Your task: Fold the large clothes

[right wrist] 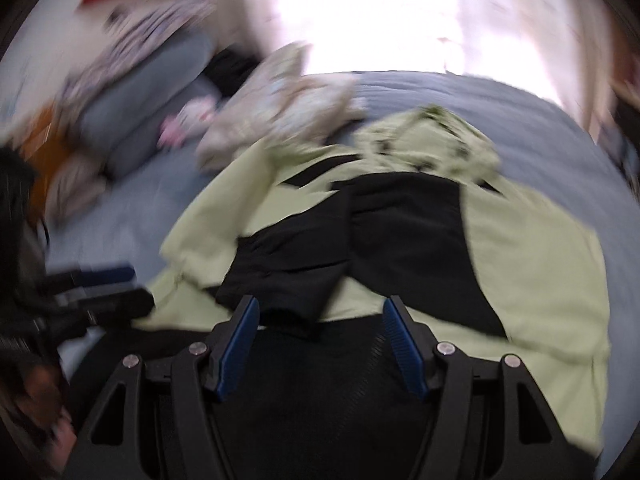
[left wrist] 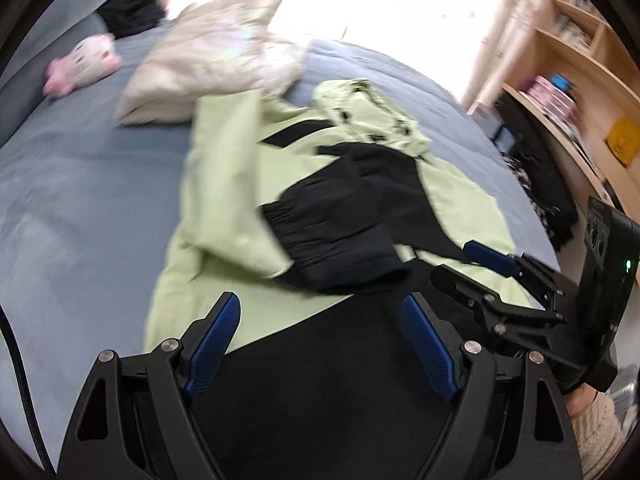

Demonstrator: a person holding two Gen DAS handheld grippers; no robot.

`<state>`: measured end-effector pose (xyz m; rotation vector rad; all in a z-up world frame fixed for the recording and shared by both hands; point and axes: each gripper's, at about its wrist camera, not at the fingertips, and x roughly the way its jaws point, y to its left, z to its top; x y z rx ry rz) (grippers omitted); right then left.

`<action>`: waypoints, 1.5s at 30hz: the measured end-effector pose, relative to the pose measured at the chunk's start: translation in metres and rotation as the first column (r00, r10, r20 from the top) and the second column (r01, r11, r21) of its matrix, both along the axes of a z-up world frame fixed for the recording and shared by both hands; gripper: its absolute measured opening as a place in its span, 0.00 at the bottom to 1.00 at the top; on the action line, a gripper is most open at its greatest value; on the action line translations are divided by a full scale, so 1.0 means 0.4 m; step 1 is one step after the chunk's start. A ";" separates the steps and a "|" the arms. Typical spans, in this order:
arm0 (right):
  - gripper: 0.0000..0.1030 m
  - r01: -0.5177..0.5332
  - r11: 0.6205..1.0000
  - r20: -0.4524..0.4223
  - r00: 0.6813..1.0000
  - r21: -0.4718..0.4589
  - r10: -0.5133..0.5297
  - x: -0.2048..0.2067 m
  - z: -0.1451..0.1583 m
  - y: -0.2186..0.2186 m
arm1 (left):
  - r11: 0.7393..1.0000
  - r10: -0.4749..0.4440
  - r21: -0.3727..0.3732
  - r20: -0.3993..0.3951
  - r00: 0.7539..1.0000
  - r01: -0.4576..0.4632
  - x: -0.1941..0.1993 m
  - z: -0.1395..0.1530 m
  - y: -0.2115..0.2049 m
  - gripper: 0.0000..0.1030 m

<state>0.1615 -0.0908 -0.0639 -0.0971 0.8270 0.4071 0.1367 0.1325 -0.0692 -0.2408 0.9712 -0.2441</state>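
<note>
A light green and black jacket (left wrist: 224,200) (right wrist: 532,264) lies spread on the blue-grey bed (left wrist: 80,208) (right wrist: 460,96), hood (left wrist: 368,112) at the far end. Its black-cuffed sleeves (left wrist: 340,232) (right wrist: 288,256) are folded across the front. My left gripper (left wrist: 322,298) stands open over the near black hem, nothing between its blue pads (left wrist: 216,340). My right gripper (right wrist: 322,300) is open too, just behind the sleeve cuff, with no cloth pinched. In the left wrist view the right gripper (left wrist: 450,260) hovers over the jacket's right side. The blurred left gripper (right wrist: 142,286) shows at the jacket's left edge.
A beige quilted bundle (left wrist: 216,60) (right wrist: 288,100) and a pink plush toy (left wrist: 84,64) lie at the far end of the bed, beside a grey pillow (right wrist: 148,92). Wooden shelves (left wrist: 568,64) stand to the right, with dark items (left wrist: 540,176) along that edge of the bed.
</note>
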 end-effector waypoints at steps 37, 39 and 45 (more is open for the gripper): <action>0.36 0.497 0.862 -0.447 0.797 0.102 -0.407 0.132 -0.152 -0.409 | 0.998 0.030 0.053 -0.065 0.997 -0.026 0.068 -0.056 0.062 0.80; 0.39 0.506 0.850 -0.443 0.801 0.144 -0.402 0.120 -0.141 -0.452 | 0.996 0.028 0.087 -0.064 0.998 -0.022 0.117 -0.051 0.073 0.80; 0.60 0.515 0.826 -0.387 0.827 0.228 -0.409 0.219 -0.102 -0.522 | 0.996 0.030 0.085 -0.093 0.995 -0.022 0.321 -0.090 0.140 0.80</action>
